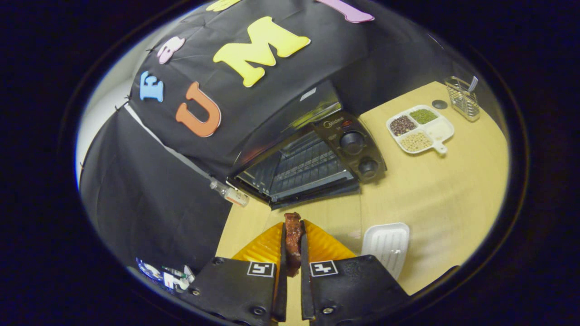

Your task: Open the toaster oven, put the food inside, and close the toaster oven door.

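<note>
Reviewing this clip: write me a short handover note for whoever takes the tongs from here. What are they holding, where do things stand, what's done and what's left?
Tongs: shut on the piece of food, a reddish-brown strip pinched between both fingers, held above the wooden table.
Toaster oven: just beyond the fingers, door already dropped open, wire rack bare.
White ridged dish: beside the tongs, nothing on it.
Done: door opened, food picked up.
Left: carry the food forward onto the rack, release, back out, then lift the door closed.
Mind the small bottle lying by the oven's near corner.
</note>
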`<state>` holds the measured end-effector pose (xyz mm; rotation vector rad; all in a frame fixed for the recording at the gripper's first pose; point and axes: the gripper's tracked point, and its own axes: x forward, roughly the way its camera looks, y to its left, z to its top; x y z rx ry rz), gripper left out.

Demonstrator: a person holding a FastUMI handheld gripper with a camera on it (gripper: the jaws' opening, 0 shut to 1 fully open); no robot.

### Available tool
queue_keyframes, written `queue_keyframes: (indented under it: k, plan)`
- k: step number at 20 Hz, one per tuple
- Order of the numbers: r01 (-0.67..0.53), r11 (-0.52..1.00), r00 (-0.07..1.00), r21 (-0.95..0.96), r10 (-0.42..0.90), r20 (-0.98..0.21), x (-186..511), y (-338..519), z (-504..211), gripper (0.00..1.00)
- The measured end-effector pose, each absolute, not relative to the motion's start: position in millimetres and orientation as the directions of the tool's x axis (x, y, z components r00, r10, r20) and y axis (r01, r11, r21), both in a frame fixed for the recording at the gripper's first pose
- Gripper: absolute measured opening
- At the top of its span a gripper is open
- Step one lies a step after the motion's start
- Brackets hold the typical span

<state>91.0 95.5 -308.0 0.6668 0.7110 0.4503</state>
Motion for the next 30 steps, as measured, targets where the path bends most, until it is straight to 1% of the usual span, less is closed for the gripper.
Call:
queue_keyframes:
  k: [3,5,8,10,12,15,20,21,24,25,26,27,29,30]
  plan:
    - [-0.078,0.648,0.769,0.757,0.522,-0.368,127,134,-308,0.15]
    - [-0.012,0.598,0.827,0.802,0.457,-0.329,153,154,-312,0.15]
    - [0.097,0.528,0.877,0.844,0.356,-0.324,191,170,-329,0.15]
    - [0.160,0.523,0.904,0.837,0.263,-0.337,216,170,-339,0.15]
    - [0.193,0.532,0.918,0.825,0.200,-0.343,238,170,-347,0.15]
    - [0.217,0.541,0.926,0.813,0.150,-0.347,262,172,-347,0.15]
    - [0.258,0.600,0.909,0.757,0.115,-0.401,268,176,-359,0.17]
    - [0.255,0.622,0.906,0.740,0.112,-0.407,268,176,-360,0.20]
    - [0.254,0.724,0.893,0.641,0.079,-0.443,266,171,-363,0.25]
    - [0.250,0.757,0.888,0.604,0.069,-0.454,265,170,-363,0.31]
    - [0.245,0.777,0.884,0.580,0.067,-0.464,264,170,-364,0.34]
    - [0.226,0.793,0.883,0.566,0.078,-0.463,264,172,-364,0.45]
    - [0.226,0.837,0.876,0.499,0.050,-0.481,260,162,-363,0.67]
    - [0.212,0.852,0.884,0.478,0.042,-0.466,260,160,-360,0.79]
